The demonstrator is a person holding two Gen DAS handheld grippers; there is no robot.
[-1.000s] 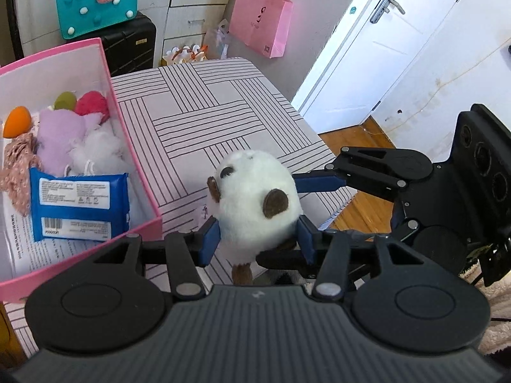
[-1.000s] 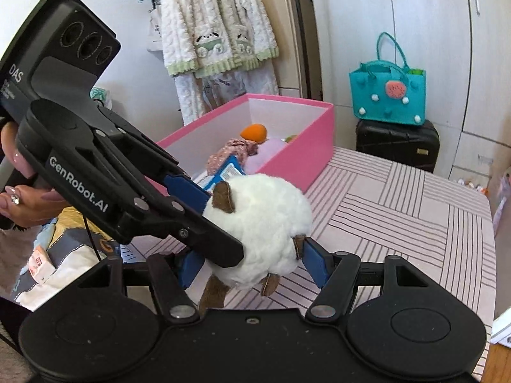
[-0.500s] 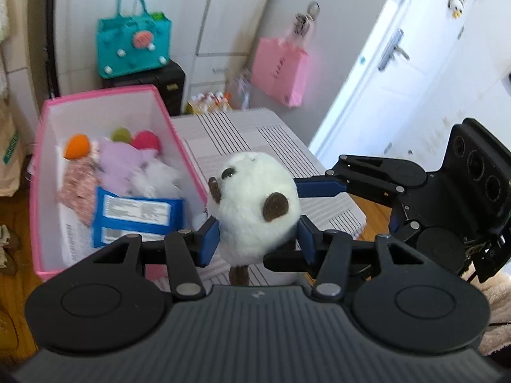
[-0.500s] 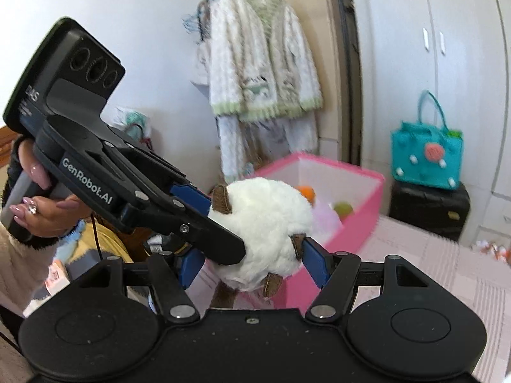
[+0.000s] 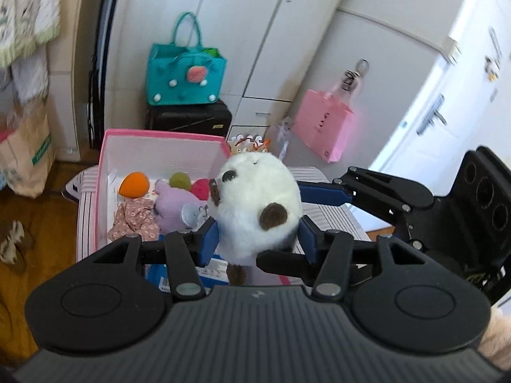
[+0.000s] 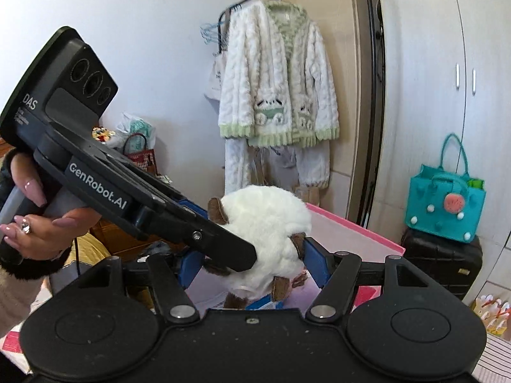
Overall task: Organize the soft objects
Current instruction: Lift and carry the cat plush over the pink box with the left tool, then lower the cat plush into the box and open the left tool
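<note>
White plush toy (image 5: 255, 204) clamped by both tools, left tool (image 5: 257, 239), right tool (image 6: 252, 265), above pink box (image 5: 159, 135) holding orange ball (image 5: 134, 185), purple plush (image 5: 172, 204), floral cloth (image 5: 135, 218).

Table (image 5: 332, 220): top covered in white cloth with dark line pattern, seen in patches at left and right of the box; bears one pink box (image 5: 101, 172), open-topped, white inside, standing toward the left part of the top. Wooden floor (image 5: 35, 223): bears a black suitcase (image 5: 188, 118) against the cupboards beyond the table, with a teal bag (image 5: 183, 79) on top of it; a paper bag (image 5: 27, 153) at far left; a small crumpled item near the left edge, too blurred to identify.
</note>
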